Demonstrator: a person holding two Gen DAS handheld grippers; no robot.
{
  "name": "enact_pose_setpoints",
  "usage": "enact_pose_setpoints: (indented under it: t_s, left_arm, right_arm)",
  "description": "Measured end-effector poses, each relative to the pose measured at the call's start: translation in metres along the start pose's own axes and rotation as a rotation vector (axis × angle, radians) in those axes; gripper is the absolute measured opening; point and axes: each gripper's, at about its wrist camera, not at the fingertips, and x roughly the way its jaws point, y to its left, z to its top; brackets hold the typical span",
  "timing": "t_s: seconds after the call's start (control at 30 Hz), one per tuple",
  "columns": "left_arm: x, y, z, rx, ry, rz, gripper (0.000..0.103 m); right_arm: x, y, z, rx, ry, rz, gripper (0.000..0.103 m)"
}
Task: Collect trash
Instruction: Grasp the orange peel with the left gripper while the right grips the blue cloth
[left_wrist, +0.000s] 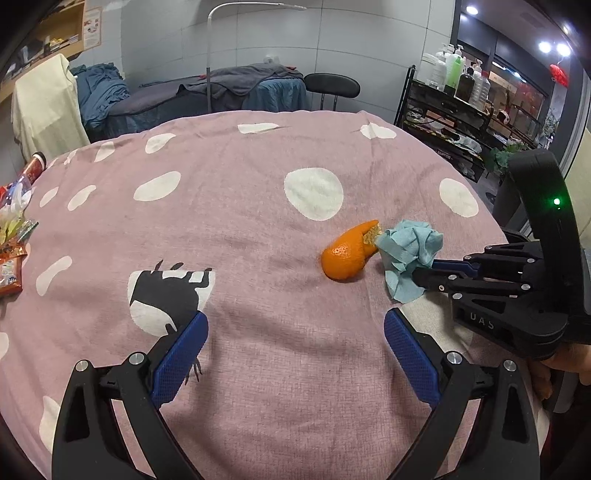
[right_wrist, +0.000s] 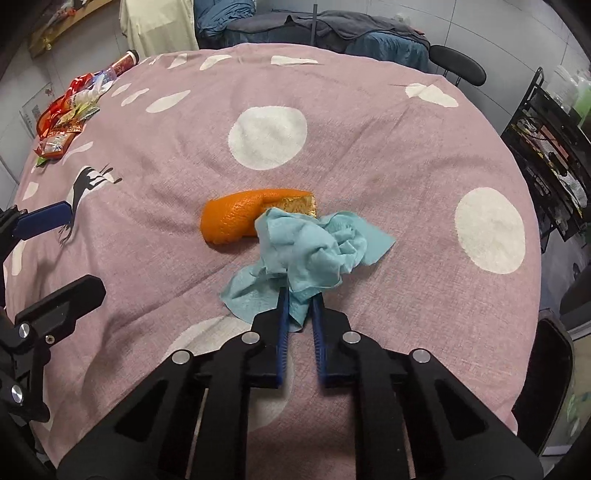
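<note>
The right hand-held gripper (right_wrist: 299, 295) pinches the blue tissue (right_wrist: 314, 247); orange peel (right_wrist: 240, 218) touches it at ten o'clock. The left hand-held gripper (left_wrist: 295, 339) gapes wide, holding nothing.

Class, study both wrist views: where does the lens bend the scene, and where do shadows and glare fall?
Left wrist view: the tablecloth bulges into a dome, dark vignette at the corners, ceiling lights flare, soft shadows lie before the left claw. Right wrist view: same bulge; the blue tissue and orange peel stay sharp.
</note>
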Motion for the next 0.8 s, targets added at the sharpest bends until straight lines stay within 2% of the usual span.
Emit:
enact_pose_setpoints:
  t_s: [0.1, 0.3, 0.43, 0.6, 0.7, 0.8]
  left_arm:
    - [0.001, 0.0, 0.001, -0.001, 0.006, -0.003, 0.095]
    - [0.003, -0.005, 0.005, 0.027, 0.013, 0.001, 0.095]
    - [0.007, -0.012, 0.012, 0.084, 0.007, 0.017, 0.095]
    - [0.02, -0.027, 0.023, 0.177, 0.05, -0.005, 0.095]
    - [0.033, -0.04, 0.029, 0.24, 0.097, -0.032, 0.095]
    - [0.047, -0.054, 0.035, 0.299, 0.121, 0.004, 0.095]
  right_arm:
    - [-0.007, -0.004, -0.002, 0.032, -0.054, -0.012, 0.007]
    - [-0.03, -0.019, -0.007, 0.118, -0.177, -0.001, 0.006]
    - [-0.047, -0.032, -0.012, 0.188, -0.266, 0.012, 0.006]
    - [-0.067, -0.048, -0.02, 0.268, -0.361, 0.036, 0.006]
    - [-0.077, -0.055, -0.027, 0.296, -0.384, 0.032, 0.006]
    - [-0.088, -0.064, -0.04, 0.327, -0.395, 0.023, 0.007]
